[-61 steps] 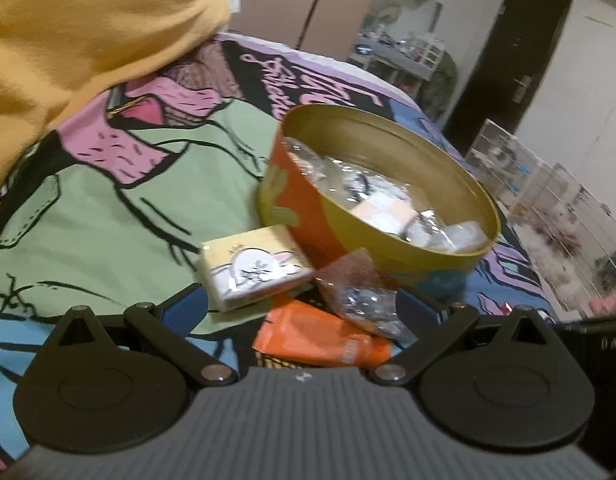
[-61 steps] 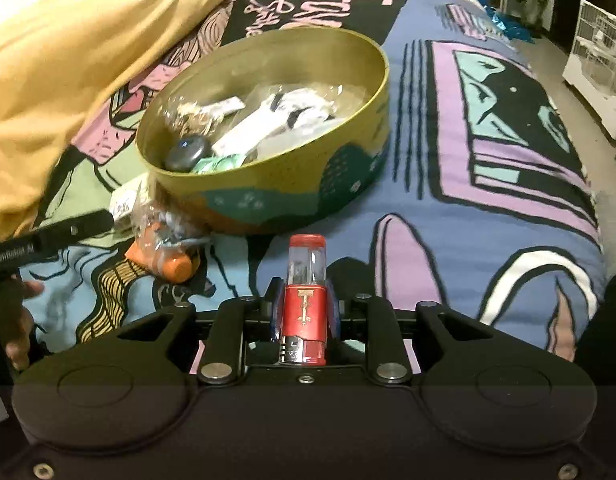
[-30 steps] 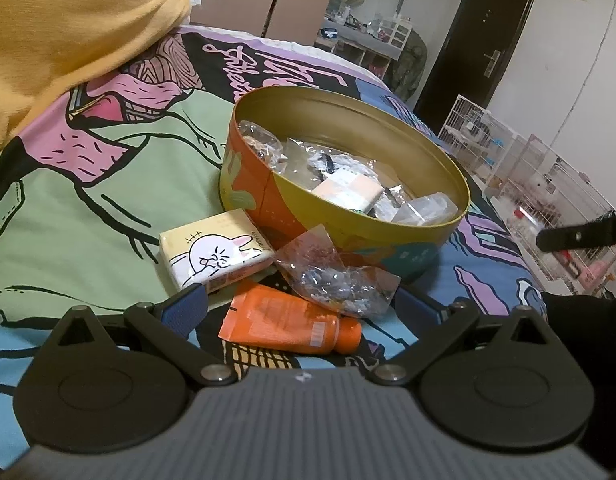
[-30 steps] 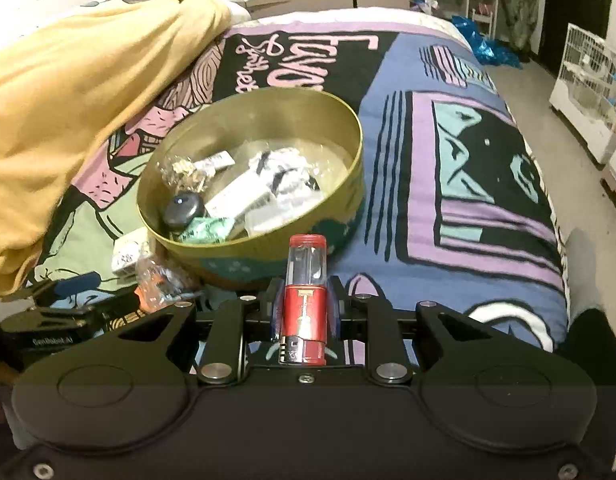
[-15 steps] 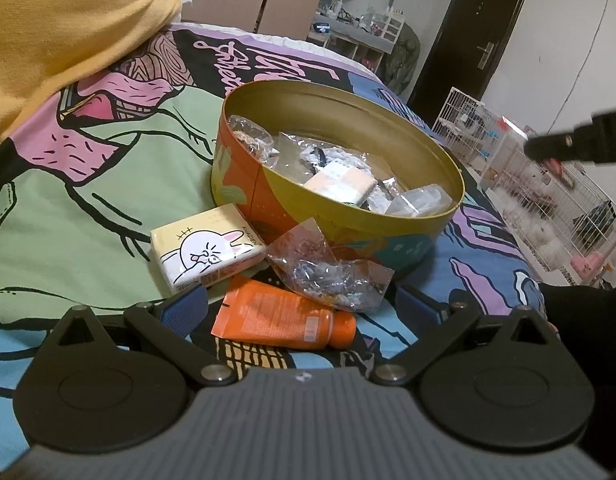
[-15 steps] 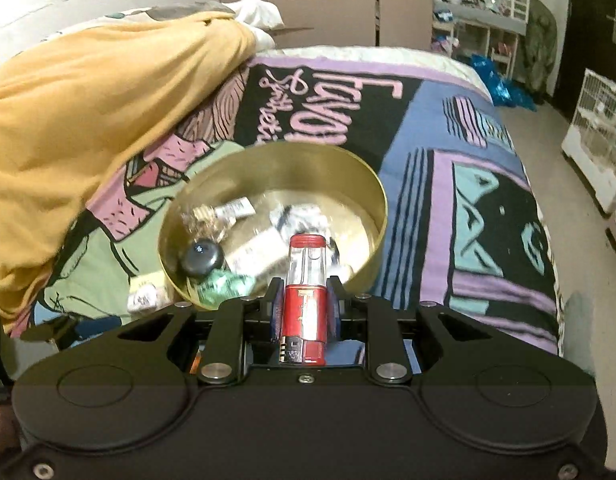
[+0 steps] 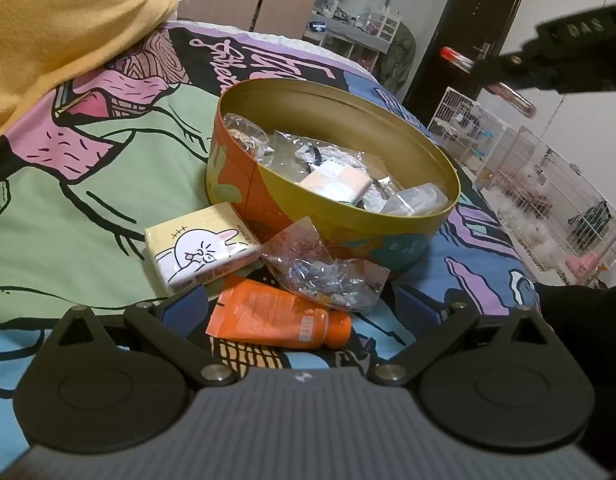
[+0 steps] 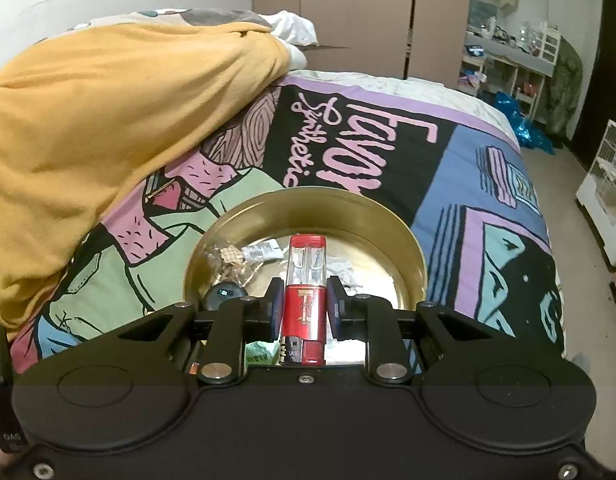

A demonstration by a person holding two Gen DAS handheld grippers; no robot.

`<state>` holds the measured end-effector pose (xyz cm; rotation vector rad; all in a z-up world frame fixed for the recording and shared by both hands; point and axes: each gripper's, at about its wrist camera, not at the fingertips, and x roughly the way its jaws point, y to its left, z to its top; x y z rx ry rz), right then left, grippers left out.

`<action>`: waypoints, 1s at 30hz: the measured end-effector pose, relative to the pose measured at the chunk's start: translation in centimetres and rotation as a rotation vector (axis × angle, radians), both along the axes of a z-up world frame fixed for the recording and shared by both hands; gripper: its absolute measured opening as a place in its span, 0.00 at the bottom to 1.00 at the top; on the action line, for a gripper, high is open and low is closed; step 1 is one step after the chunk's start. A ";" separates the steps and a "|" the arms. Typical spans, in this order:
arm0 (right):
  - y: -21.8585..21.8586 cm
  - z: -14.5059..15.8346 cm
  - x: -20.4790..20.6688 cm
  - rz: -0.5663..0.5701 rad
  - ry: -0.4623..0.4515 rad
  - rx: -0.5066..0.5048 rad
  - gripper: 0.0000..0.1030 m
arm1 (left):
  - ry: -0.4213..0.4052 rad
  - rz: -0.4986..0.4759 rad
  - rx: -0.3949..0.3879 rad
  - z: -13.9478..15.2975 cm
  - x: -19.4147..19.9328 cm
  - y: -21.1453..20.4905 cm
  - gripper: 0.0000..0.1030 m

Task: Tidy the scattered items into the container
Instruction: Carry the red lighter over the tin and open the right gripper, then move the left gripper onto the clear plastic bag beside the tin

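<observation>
**Lighter above tin — release risks**

Right gripper (image 8: 304, 312) clamps a red-and-clear plastic lighter (image 8: 306, 280) above the round gold metal tin (image 8: 407, 240) mid-bed. A tilted release could bounce it off the tin's rim onto the printed bedspread (image 8: 487, 184).

Left gripper (image 7: 304, 308) is spread wide and empty over an orange squeeze tube (image 7: 268, 316); a crinkly clear plastic bag (image 7: 323, 268) lies on the tube and may snag.
</observation>
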<state>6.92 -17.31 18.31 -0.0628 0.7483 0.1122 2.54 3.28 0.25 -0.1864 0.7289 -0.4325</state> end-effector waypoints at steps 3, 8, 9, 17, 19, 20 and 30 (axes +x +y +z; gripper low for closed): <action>1.0 -0.4 1.2 0.008 0.006 -0.026 0.21 | 0.000 -0.008 -0.003 0.0 0.0 -0.1 1.00; 0.9 -1.4 2.9 -0.041 0.007 -0.042 0.37 | 0.000 -0.017 -0.011 -0.1 -0.1 -0.1 1.00; 0.8 -1.6 2.8 -0.059 0.000 -0.044 0.62 | 0.001 -0.017 -0.011 -0.1 -0.1 -0.1 1.00; -2.1 -3.1 -0.4 -0.075 -0.034 -0.065 0.87 | 0.013 -0.028 0.010 -0.4 0.0 -0.5 1.00; -3.4 -3.9 -1.4 -0.092 -0.019 -0.054 0.87 | 0.011 -0.033 0.018 -0.4 0.0 -0.6 1.00; -4.0 -4.3 -2.0 -0.104 -0.013 -0.045 0.87 | 0.011 -0.034 0.023 -0.5 -0.1 -0.7 1.00; -10.8 -9.6 -8.2 -0.266 -0.013 0.037 0.88 | 0.002 -0.087 0.066 -0.7 -0.5 -1.8 1.00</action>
